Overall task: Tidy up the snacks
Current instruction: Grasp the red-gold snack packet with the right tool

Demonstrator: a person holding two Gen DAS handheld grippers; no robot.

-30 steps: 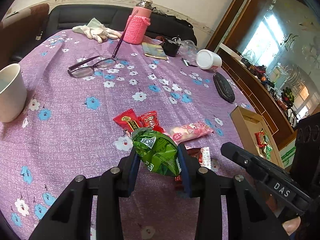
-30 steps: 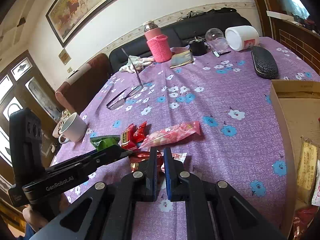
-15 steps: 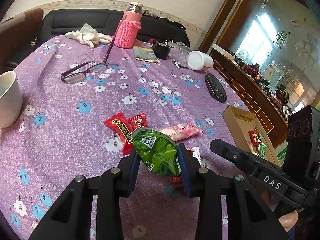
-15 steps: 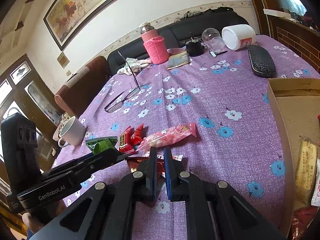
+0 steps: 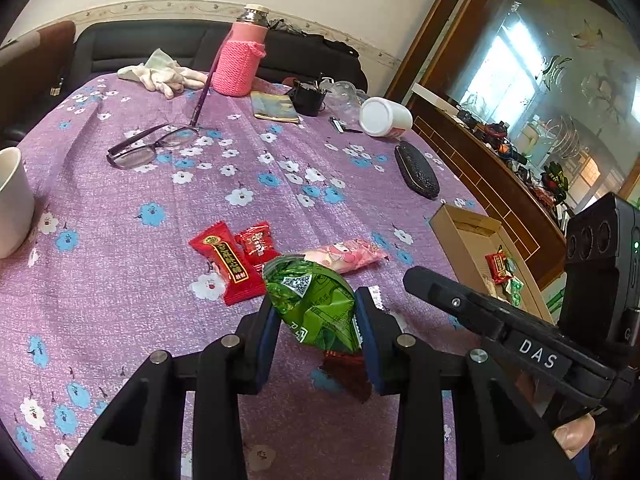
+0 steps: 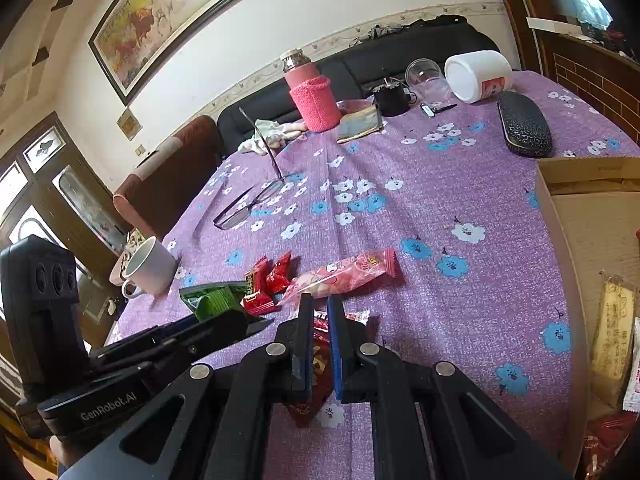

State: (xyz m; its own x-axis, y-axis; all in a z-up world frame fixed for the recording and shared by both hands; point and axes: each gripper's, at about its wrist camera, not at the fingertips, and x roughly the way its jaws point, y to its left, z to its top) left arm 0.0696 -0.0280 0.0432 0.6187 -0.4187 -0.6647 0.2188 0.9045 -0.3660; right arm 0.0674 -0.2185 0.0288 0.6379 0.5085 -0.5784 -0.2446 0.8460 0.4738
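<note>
Left wrist view: the left tool (image 5: 316,320) is clamped on a green snack packet (image 5: 314,302), held above the surface (image 5: 120,280). Red packets (image 5: 232,260) and a pink packet (image 5: 344,256) lie beyond; a cardboard box (image 5: 456,236) stands right.

Right wrist view: the right tool (image 6: 320,340) has its jaws together, pinching a dark red wrapper (image 6: 318,364) on the surface.

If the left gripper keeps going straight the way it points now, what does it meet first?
Probably the pink snack packet just beyond the green packet that the left gripper holds; depth is unclear, so it could land on tablecloth first.
</note>
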